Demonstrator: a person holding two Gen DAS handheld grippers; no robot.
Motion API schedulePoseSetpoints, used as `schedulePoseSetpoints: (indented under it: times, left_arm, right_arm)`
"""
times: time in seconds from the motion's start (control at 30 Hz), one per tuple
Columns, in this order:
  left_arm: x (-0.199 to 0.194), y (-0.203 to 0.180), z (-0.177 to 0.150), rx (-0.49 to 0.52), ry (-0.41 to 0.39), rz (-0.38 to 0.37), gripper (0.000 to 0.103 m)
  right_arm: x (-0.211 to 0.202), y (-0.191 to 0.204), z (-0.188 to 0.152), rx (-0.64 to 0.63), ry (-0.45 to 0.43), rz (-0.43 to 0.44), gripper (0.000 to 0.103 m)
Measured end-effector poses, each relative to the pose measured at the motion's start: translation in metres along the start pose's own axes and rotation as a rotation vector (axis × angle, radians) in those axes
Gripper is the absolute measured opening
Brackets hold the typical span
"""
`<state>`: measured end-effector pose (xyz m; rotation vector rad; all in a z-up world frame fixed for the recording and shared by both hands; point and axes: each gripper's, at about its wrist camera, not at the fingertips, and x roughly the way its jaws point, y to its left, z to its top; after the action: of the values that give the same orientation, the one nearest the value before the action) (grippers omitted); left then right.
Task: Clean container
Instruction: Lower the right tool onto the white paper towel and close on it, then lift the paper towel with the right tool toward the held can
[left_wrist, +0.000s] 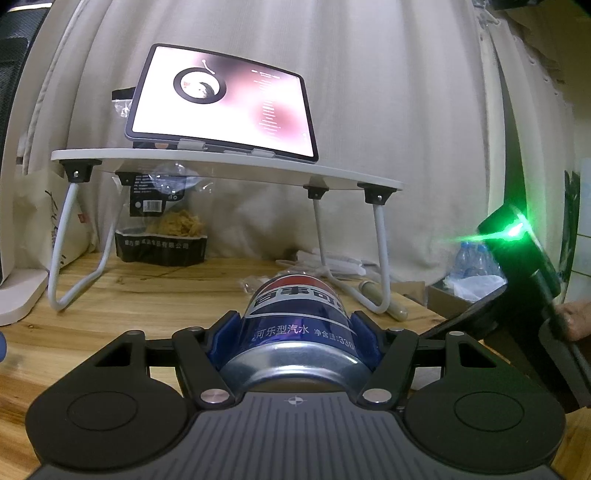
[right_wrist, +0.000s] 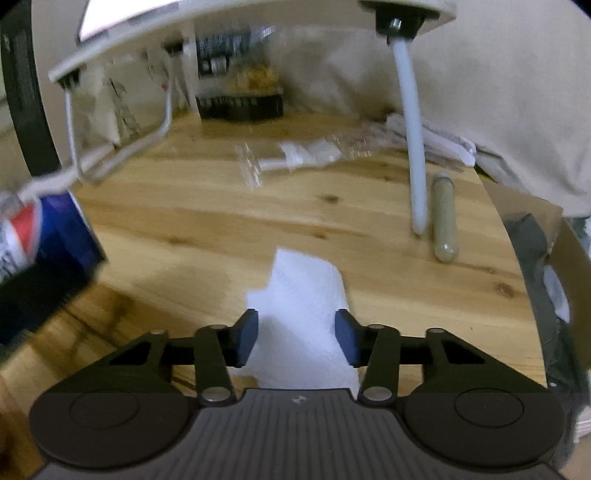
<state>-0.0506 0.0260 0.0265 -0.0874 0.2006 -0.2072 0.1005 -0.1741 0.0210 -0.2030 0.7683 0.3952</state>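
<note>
A blue Pepsi can (left_wrist: 295, 295) lies on its side between the blue pads of my left gripper (left_wrist: 293, 321), which is shut on it just above the wooden tabletop (left_wrist: 147, 295). In the right wrist view the same can (right_wrist: 55, 229) shows at the far left edge. A white paper towel (right_wrist: 303, 288) lies flat on the wood. My right gripper (right_wrist: 297, 332) points down at the towel with a pad on either side. The towel is not bunched, and the pads do not visibly press on it.
A white folding lap table (left_wrist: 221, 166) carries a lit tablet (left_wrist: 221, 103); a snack bag (left_wrist: 162, 236) stands under it. A greenish tube (right_wrist: 445, 218) lies by one leg, plastic wrappers (right_wrist: 306, 155) behind. A cardboard box (right_wrist: 535, 221) sits off the right edge. A hand (left_wrist: 576, 319) shows at right.
</note>
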Motion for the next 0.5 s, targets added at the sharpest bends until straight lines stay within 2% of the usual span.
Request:
schedulePoseSetpoints:
  times: [0.23, 0.3, 0.33, 0.4, 0.43, 0.5]
  left_arm:
    - [0.000, 0.000, 0.000, 0.000, 0.000, -0.003, 0.067]
    - [-0.001, 0.000, 0.000, 0.001, -0.002, -0.003, 0.067]
    - [-0.001, 0.000, 0.000, 0.001, -0.002, -0.003, 0.067]
    - [-0.001, 0.000, 0.000, -0.001, -0.002, -0.004, 0.067]
    - [-0.001, 0.000, 0.000, -0.002, -0.002, -0.004, 0.067]
    - [-0.001, 0.000, 0.000, -0.005, -0.003, -0.003, 0.067]
  right_arm:
    - [-0.001, 0.006, -0.006, 0.000, -0.023, -0.024, 0.043]
    - [-0.001, 0.008, -0.007, 0.002, -0.031, -0.028, 0.039]
    - [-0.001, 0.010, -0.008, -0.003, -0.035, -0.036, 0.035]
    - [-0.003, 0.016, -0.010, -0.019, -0.045, -0.050, 0.012]
    - [-0.002, 0.018, -0.011, -0.033, -0.047, -0.064, 0.007]
    - [-0.002, 0.022, -0.012, -0.047, -0.055, -0.084, 0.006]
